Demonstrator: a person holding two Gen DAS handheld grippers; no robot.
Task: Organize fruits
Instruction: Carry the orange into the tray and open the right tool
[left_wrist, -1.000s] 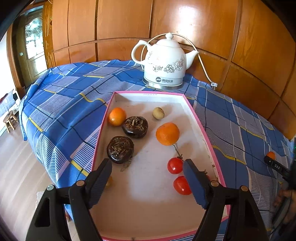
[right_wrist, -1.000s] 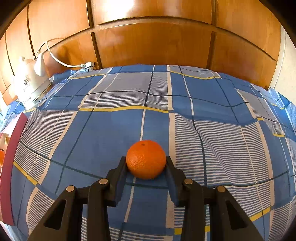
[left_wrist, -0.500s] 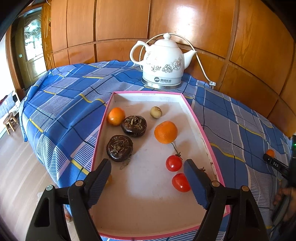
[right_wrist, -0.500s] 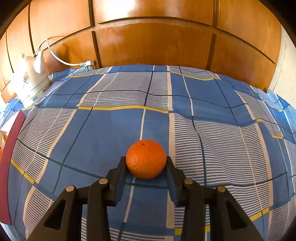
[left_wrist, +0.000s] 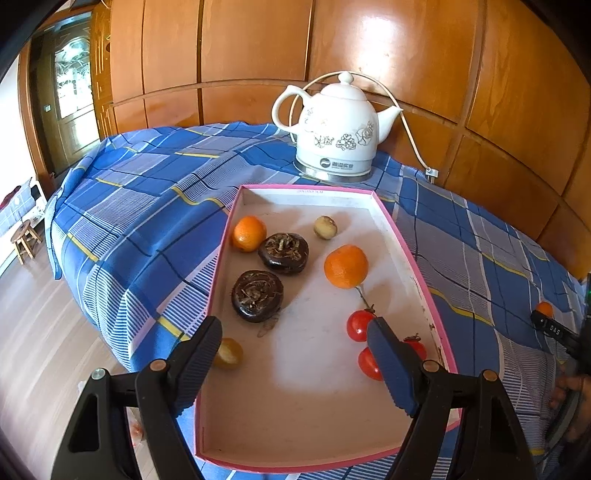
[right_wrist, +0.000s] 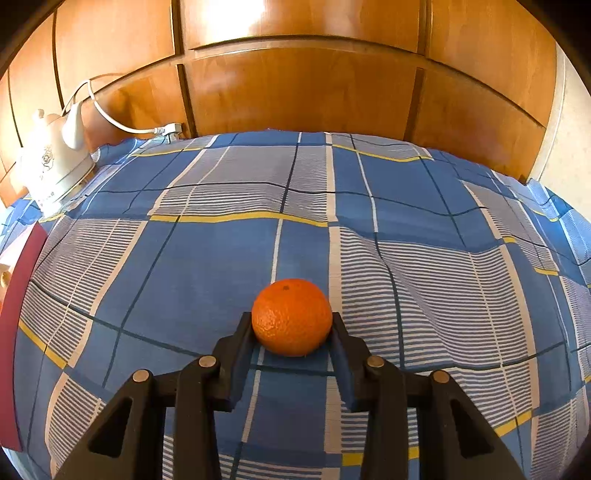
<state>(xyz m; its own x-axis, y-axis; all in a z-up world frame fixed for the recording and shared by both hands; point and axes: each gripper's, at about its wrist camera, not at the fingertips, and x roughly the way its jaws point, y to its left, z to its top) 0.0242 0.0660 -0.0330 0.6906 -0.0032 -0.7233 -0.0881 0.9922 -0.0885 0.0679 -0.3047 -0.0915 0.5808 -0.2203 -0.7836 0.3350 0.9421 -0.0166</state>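
My right gripper (right_wrist: 291, 332) is shut on an orange tangerine (right_wrist: 291, 316) and holds it over the blue plaid cloth (right_wrist: 221, 266). The same tangerine (left_wrist: 544, 308) and gripper show small at the right edge of the left wrist view. My left gripper (left_wrist: 295, 343) is open and empty above the near part of the pink-rimmed tray (left_wrist: 314, 406). In the tray lie two tangerines (left_wrist: 346, 266) (left_wrist: 249, 233), two dark brown fruits (left_wrist: 257, 295) (left_wrist: 283, 252), red tomatoes (left_wrist: 357, 325), and a small tan fruit (left_wrist: 325, 227). Another small fruit (left_wrist: 229, 353) lies by the tray's left wall.
A white ceramic kettle (left_wrist: 338, 129) with a cord stands behind the tray; it also shows at the left of the right wrist view (right_wrist: 51, 162). Wooden panels (right_wrist: 295, 92) back the table. The table's left edge drops to the floor (left_wrist: 44, 332). The tray's edge (right_wrist: 14, 314) is at far left.
The left gripper has drawn back and risen slightly, so the tray sits a little farther away. The right gripper still holds the tangerine and has shifted slightly to the right.
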